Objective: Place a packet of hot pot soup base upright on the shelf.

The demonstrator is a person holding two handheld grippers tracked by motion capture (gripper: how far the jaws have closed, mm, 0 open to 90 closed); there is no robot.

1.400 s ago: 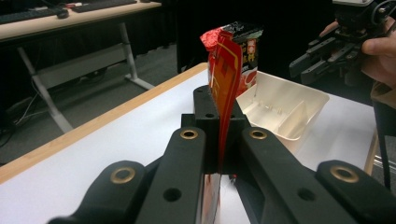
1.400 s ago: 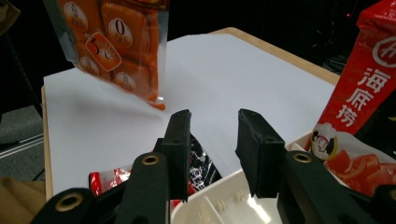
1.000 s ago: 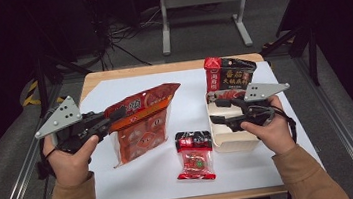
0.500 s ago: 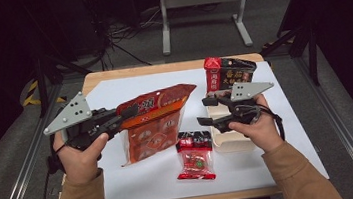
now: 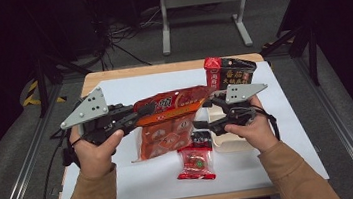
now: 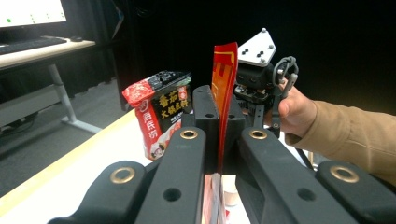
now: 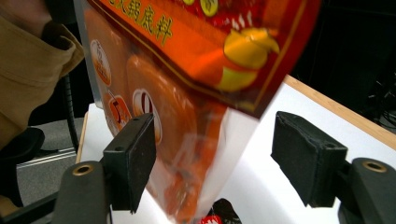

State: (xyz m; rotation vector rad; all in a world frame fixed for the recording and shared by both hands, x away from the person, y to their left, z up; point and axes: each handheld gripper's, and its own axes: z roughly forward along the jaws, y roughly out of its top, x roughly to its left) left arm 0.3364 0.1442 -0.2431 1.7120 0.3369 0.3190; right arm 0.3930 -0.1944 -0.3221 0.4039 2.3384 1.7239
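An orange pouch [image 5: 167,125] hangs above the white mat, and my left gripper [image 5: 141,114] is shut on the left end of its top edge. In the left gripper view the jaws [image 6: 219,107] clamp the pouch's thin edge [image 6: 223,79]. My right gripper [image 5: 206,111] is at the pouch's right end; its jaws have just been opening. In the right gripper view the right gripper [image 7: 215,158] stands wide open. The pouch's lower corner [image 7: 187,107] hangs between the pads, and I see neither pad pressing on it.
A red and black packet [image 5: 227,72] stands upright at the back right, also in the left gripper view [image 6: 161,112]. A small red sachet [image 5: 196,158] lies near the front. A pale box [image 5: 229,141] sits under the right hand. The white mat [image 5: 123,181] covers the wooden table.
My left gripper carried the orange pouch to the right and lifted it off the mat. My right gripper moved left to the pouch's right end and its jaws widened.
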